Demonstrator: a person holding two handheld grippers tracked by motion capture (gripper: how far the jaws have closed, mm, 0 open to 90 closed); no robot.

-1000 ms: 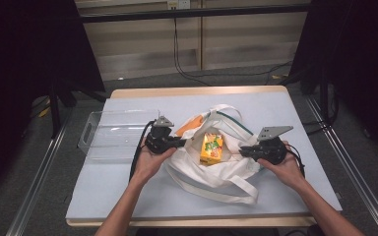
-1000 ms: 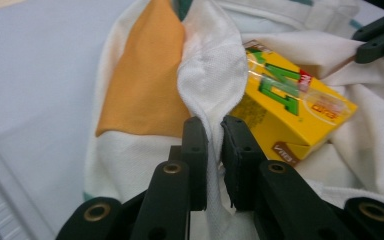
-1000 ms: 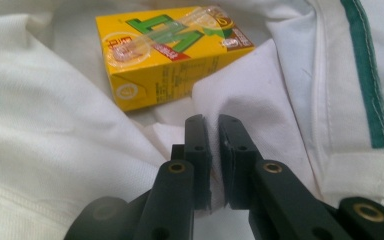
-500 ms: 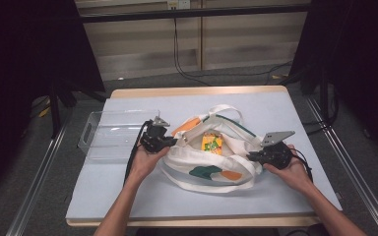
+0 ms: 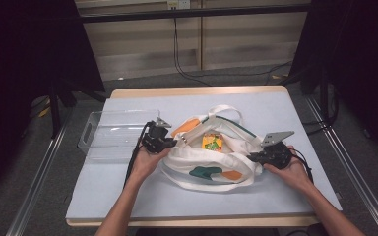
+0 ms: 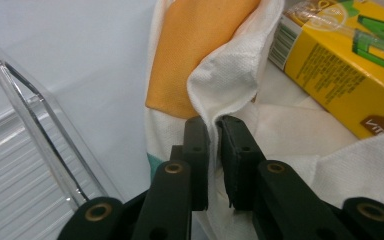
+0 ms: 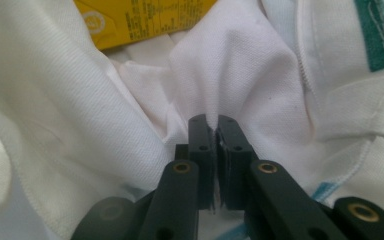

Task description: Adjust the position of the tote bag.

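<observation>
A white cloth tote bag (image 5: 211, 164) with green and orange print lies mid-table, its mouth pulled wide. A yellow drink carton (image 5: 212, 141) rests inside it. My left gripper (image 5: 173, 142) pinches the bag's left rim; in the left gripper view its jaws (image 6: 214, 125) hold a fold of white cloth (image 6: 230, 80) beside the carton (image 6: 340, 65), and they have just eased open slightly with the cloth still between them. My right gripper (image 5: 251, 158) is shut on the bag's right rim, its jaws (image 7: 215, 122) clamping white fabric (image 7: 240, 75) below the carton (image 7: 140, 20).
A clear plastic tray (image 5: 113, 132) stands left of the bag, close behind my left gripper, and its rim (image 6: 30, 115) is in the left gripper view. The bag's handles (image 5: 226, 110) lie toward the far side. A pale blue mat (image 5: 285, 113) covers the table.
The right gripper has drawn its rim toward the person, and the left one has shifted slightly away. The bag's printed front panel now shows below the carton.
</observation>
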